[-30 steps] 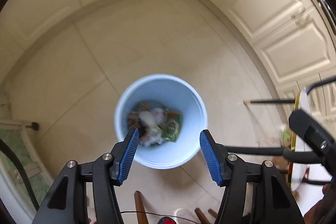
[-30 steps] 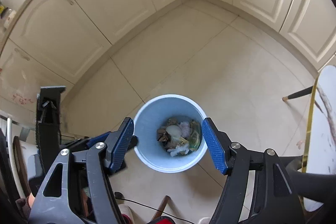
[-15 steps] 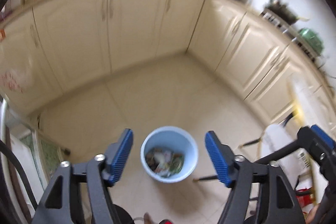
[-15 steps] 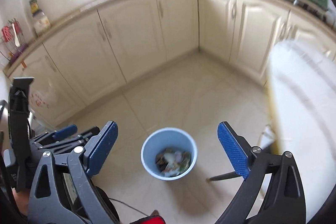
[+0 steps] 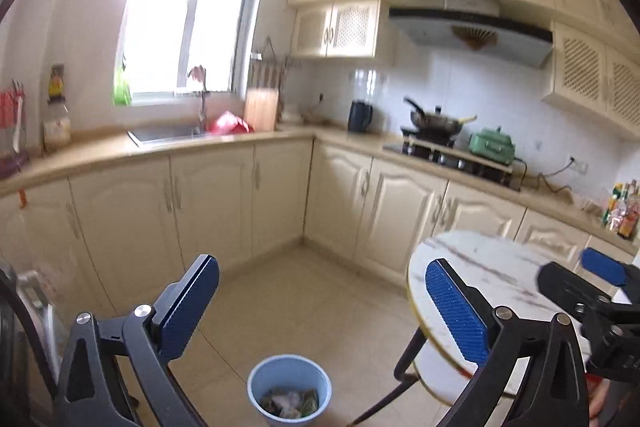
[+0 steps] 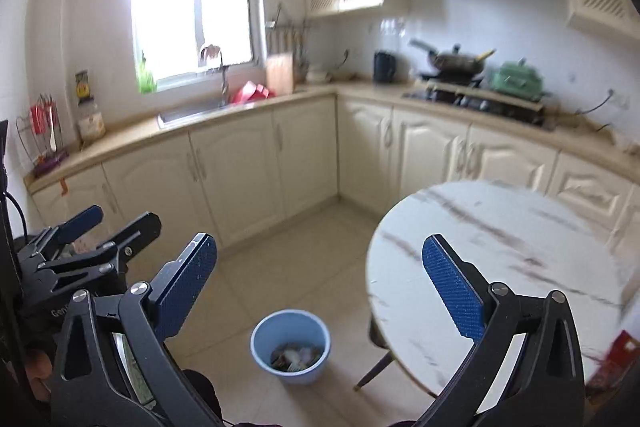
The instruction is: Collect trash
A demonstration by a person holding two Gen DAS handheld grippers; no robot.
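Observation:
A light blue bin [image 5: 260, 405] stands on the tiled floor, low in both views, with mixed trash [image 5: 288, 401] lying inside it. My left gripper [image 5: 320, 263] is raised well above the bin [image 6: 296, 375]; its jaws are opening wide and nothing is between them. My right gripper [image 6: 320, 239] is open too, with its blue pads far apart and empty, up at about the height of the table. Each gripper shows at the edge of the other's view. The trash [image 6: 296, 353] is blurred and I cannot name its pieces.
A round white marble table [image 6: 520, 227] with dark legs stands right of the bin, and something red [image 6: 618, 351] sits at its right edge. Cream cabinets [image 5: 208, 203] and a counter with sink [image 5: 164, 135] and stove [image 5: 436, 143] line the back.
Both grippers rose from just above the bin and tipped up from the floor toward the kitchen wall. Their jaws spread wider. The bin now looks small and low.

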